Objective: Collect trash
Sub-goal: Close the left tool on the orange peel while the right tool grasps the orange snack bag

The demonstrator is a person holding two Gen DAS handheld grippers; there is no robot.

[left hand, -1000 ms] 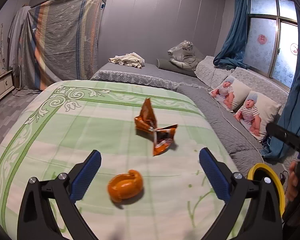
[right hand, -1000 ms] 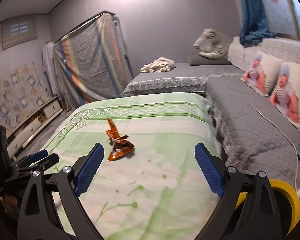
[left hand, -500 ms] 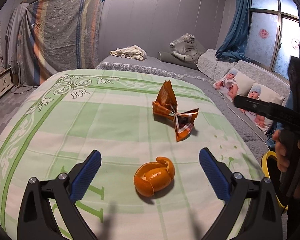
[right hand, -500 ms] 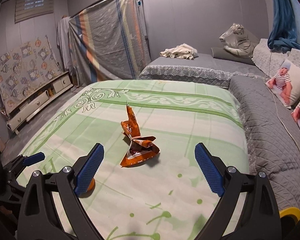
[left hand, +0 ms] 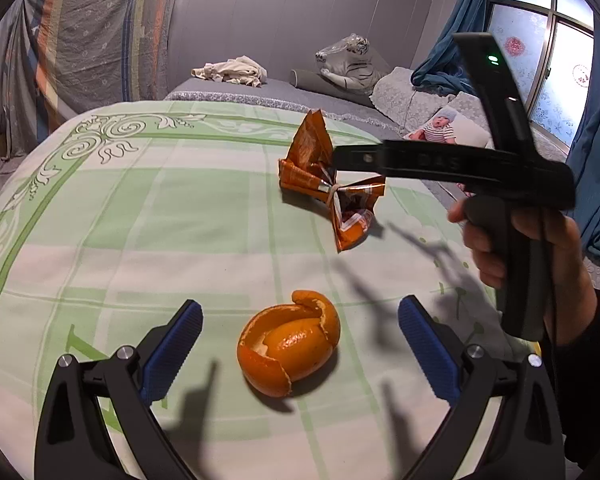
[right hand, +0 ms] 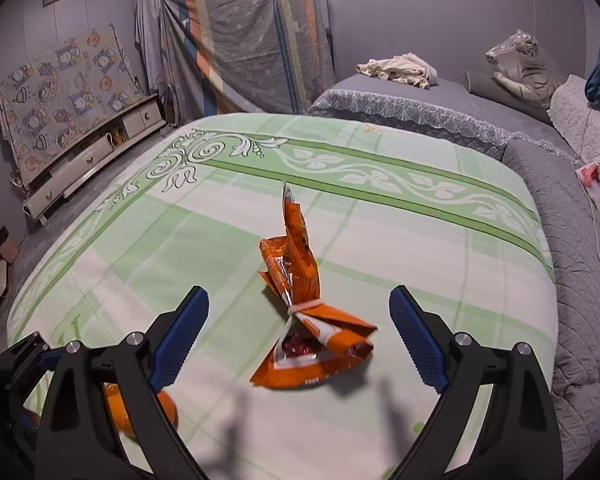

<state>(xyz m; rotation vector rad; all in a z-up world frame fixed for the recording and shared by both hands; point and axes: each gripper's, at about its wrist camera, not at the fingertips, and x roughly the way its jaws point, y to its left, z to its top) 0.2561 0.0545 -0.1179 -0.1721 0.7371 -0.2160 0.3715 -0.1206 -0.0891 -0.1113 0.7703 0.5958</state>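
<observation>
Approach step. My left tool (left hand: pixel 300 344) wide, straddling peel (left hand: pixel 288 352) on bed (left hand: pixel 140 220). My right tool (right hand: pixel 298 336) wide, over wrapper (right hand: pixel 304 320) just beyond peel. Next: lower both, close on each, lift.

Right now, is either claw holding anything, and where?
Nothing. Left claw is open around the peel; right claw is open around the wrapper.

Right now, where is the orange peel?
The orange peel lies on the green bedspread, centred between the open left hand-held gripper fingers, nearer the camera than the snack wrapper.
</observation>
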